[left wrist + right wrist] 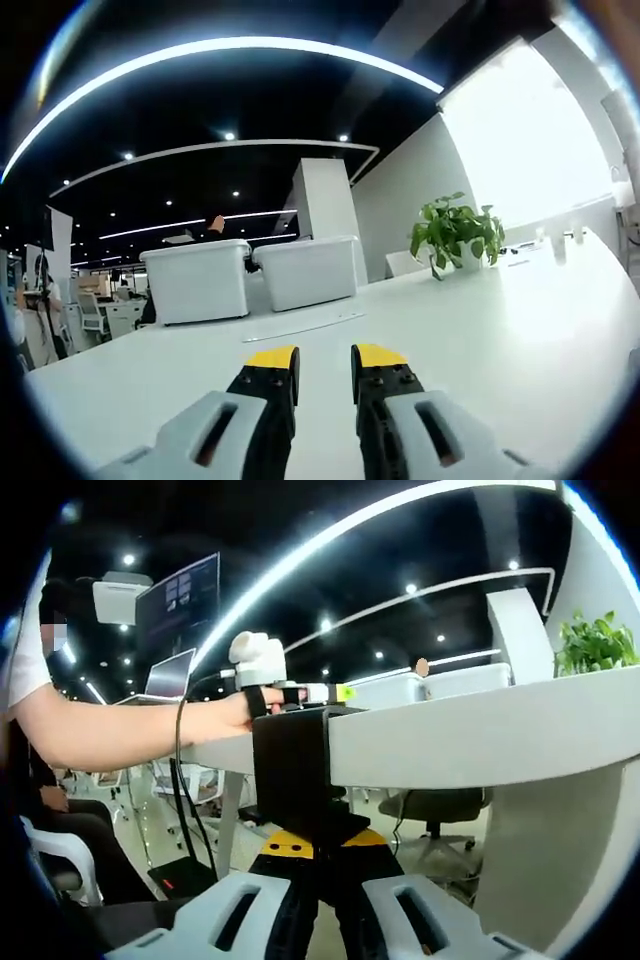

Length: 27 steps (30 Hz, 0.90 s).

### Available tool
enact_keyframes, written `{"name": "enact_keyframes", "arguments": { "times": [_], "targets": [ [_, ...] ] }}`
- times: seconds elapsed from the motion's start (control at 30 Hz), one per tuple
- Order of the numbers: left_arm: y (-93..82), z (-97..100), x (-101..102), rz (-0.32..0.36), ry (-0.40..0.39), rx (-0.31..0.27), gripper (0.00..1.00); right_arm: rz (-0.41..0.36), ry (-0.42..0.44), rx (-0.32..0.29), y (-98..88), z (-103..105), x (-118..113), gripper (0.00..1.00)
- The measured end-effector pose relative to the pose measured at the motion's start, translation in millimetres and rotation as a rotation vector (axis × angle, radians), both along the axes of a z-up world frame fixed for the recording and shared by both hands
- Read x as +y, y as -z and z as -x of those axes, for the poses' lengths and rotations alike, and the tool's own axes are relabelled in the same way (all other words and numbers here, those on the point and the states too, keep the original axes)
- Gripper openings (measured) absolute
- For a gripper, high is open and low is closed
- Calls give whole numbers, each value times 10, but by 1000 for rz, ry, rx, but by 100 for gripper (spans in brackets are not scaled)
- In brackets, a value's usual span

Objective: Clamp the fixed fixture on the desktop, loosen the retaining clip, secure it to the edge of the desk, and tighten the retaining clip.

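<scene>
A black fixture (292, 765) wraps the edge of the white desk (470, 742), with its body hanging below the desktop. My right gripper (326, 844) comes up from underneath, its yellow-tipped jaws shut on the fixture's flared lower end. My left gripper (318, 693), held by a person's hand, hovers just above the fixture's top on the desktop. In the left gripper view, my left gripper (325, 362) stands slightly open over the white desktop (470, 340), with nothing between the jaws.
Two white bins (250, 275) stand at the back of the desk, with a thin strip (305, 327) lying in front of them. A potted plant (455, 232) stands to the right. Under the desk are a chair (435, 815) and a desk leg (228, 825). A person's arm (110, 730) reaches in from the left.
</scene>
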State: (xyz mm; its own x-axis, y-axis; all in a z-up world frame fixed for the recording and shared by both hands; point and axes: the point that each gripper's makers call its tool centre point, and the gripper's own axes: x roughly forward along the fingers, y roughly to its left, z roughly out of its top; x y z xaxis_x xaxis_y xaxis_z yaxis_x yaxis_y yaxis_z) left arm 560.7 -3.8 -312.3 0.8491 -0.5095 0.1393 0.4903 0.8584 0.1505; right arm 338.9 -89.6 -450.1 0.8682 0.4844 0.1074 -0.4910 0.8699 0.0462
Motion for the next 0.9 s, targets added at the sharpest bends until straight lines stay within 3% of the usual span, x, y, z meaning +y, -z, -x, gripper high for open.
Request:
{"name": "enact_keyframes", "arguments": {
  "times": [0.5, 0.7, 0.83, 0.9],
  "targets": [
    [-49, 29, 13, 35, 12, -4, 21, 7, 65, 13, 26, -18, -52, 6],
    [-87, 59, 12, 61, 24, -8, 21, -7, 79, -9, 13, -20, -80, 8],
    [-74, 45, 27, 54, 12, -3, 21, 70, 122, -100, -38, -22, -106, 17],
    [-81, 61, 20, 60, 18, -5, 21, 75, 128, -99, -29, -10, -81, 17]
  ]
}}
